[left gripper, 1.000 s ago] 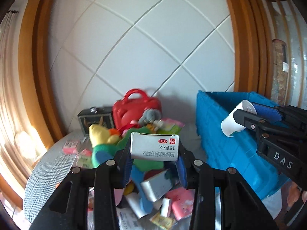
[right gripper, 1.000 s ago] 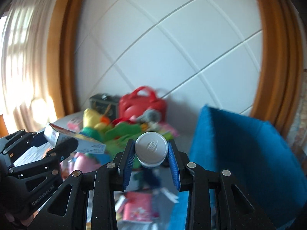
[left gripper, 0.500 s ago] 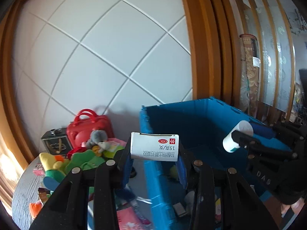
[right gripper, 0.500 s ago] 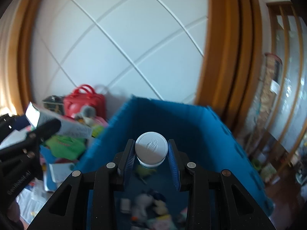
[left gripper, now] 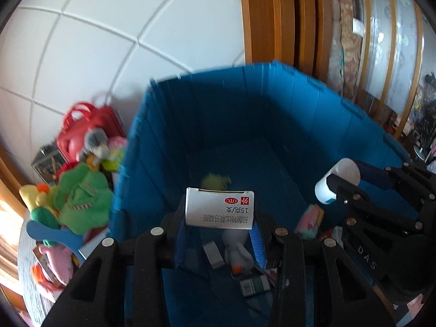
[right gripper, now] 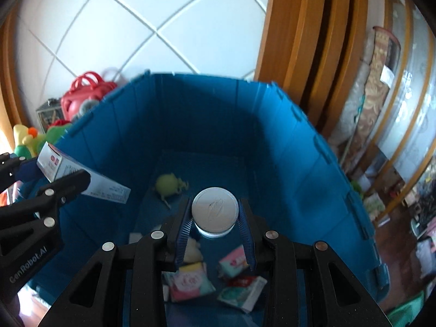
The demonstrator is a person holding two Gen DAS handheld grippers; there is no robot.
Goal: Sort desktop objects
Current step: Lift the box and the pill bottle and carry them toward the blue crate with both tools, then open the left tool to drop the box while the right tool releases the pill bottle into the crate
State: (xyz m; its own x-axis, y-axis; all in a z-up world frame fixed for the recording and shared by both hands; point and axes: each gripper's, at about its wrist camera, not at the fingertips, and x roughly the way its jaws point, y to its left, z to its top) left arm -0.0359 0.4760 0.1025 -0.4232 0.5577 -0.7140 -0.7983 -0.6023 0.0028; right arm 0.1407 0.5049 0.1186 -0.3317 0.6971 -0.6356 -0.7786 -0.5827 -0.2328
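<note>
A white wall (left gripper: pixel 114 41) crossed by diagonal grooves fills the back. To its right stand wooden frames (right gripper: pixel 305 54) (warm orange-brown) and frosted glass panels (left gripper: pixel 395 41). Sunlight glares at the far left edge (left gripper: pixel 11 218). Dark wooden floor (right gripper: pixel 395 234) shows lower right.

- The left gripper (left gripper: pixel 219 234) gripped a white medicine box (left gripper: pixel 219 207) crosswise in its jaws, the red "OTC" mark upside down (the remaining print was too small to read).
- It hung over the open blue bin (left gripper: pixel 163 147), pointing down into it.
- At the right edge, the right gripper (left gripper: pixel 336 181) held a white bottle (left gripper: pixel 333 181) over the same bin.
- On the bin floor lay a yellow-green toy (left gripper: pixel 216 181), a white plush (left gripper: pixel 238 249), a pastel packet (left gripper: pixel 309 222) and some small boxes.
- Left of the bin, on the bench (left gripper: pixel 26 267), were piled a green plush (left gripper: pixel 81 200), a red handbag (left gripper: pixel 84 126) and a grey plush (left gripper: pixel 95 143).
</note>
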